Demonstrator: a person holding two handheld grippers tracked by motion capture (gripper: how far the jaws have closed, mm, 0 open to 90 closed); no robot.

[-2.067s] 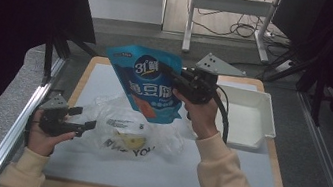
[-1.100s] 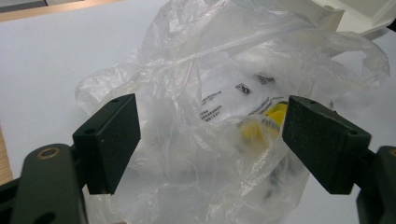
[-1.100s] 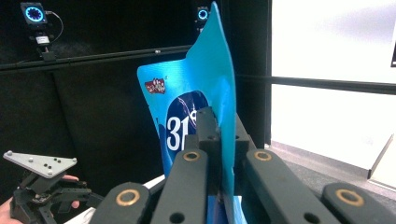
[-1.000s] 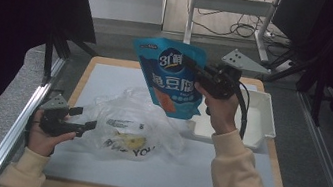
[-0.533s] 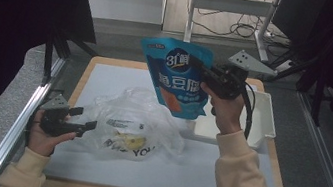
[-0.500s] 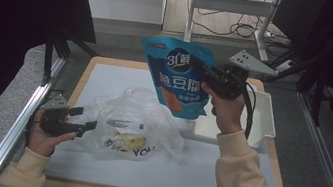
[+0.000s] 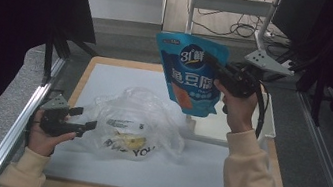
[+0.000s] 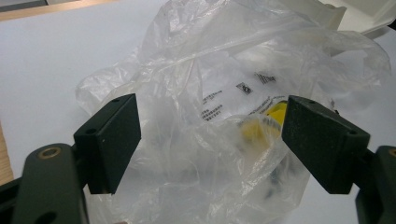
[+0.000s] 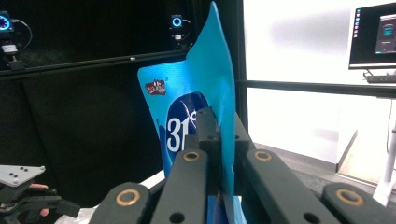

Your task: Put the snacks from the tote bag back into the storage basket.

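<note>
Since the earlier frame we have carried the blue pouch (image 7: pixel 192 74) up and rightward, away from the clear plastic bag (image 7: pixel 137 122); our right gripper (image 7: pixel 218 71) pinches its edge above the bag. Our left gripper (image 7: pixel 85 117) sits spread at the bag's left side.

Blue pouch (image 9: pixel 205 107) pinched between black fingers (image 9: pixel 205 128)

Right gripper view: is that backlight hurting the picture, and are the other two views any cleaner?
Right gripper view: the bright wall behind washes out, yet the blue pouch clamped in the right tongs reads clearly against the dark left half. High view: dark surroundings, evenly lit table, print on the pouch soft. Left gripper view: bright, glare on the clear plastic bag, left tongs slightly soft.
</note>
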